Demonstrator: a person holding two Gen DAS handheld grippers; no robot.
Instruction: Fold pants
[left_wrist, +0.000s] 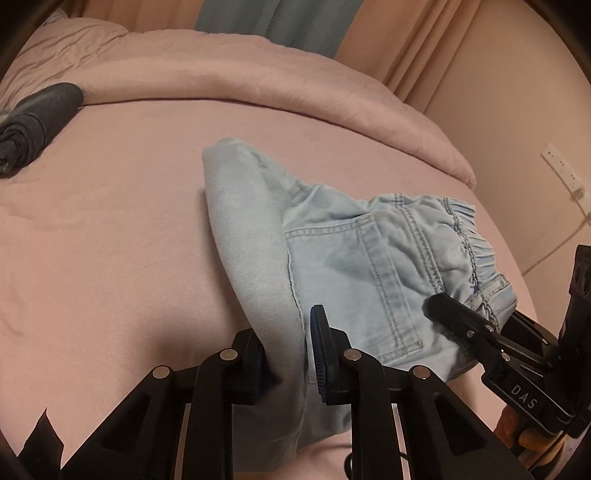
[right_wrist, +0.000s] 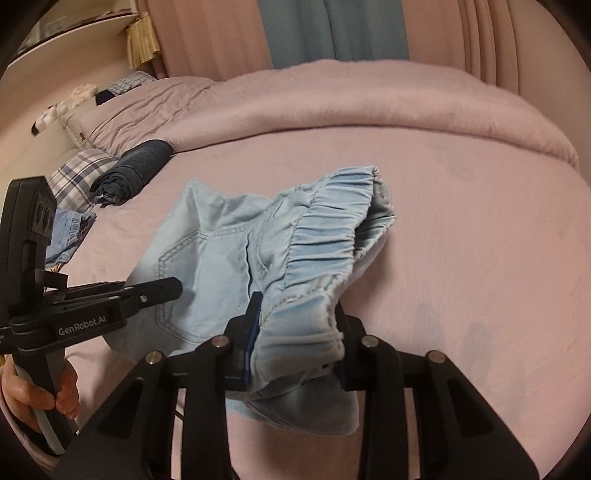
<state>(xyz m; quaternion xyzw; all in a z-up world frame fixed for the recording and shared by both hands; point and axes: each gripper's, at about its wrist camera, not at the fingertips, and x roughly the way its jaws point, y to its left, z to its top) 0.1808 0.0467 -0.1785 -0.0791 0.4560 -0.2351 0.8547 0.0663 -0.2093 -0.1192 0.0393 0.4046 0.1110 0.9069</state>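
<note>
1. The left gripper (left_wrist: 286, 354) is clamped on a folded edge of the pants (left_wrist: 354, 266); the pale cloth runs up between its two blue pads and away from it.
2. The right gripper (right_wrist: 295, 343) is clamped on the elastic waistband (right_wrist: 325, 240), which bunches up just ahead of its fingers.
3. In the left wrist view the right gripper (left_wrist: 476, 325) shows to the right, its black finger lying against the waistband end of the pants. In the right wrist view the left gripper (right_wrist: 122, 295) shows to the left, its finger reaching to the pocket side of the pants.
4. A hand (right_wrist: 44, 398) grips the left gripper's handle at the lower left of the right wrist view.
5. The pants lie folded on the bed (left_wrist: 110, 240), just ahead of both grippers, with the near edges lifted.
6. Far ahead and to the left, a rolled dark garment (right_wrist: 136, 170) lies on the bed, well apart from the pants.
7. Beyond it a pink duvet (right_wrist: 332, 107) is heaped across the far side.
</note>
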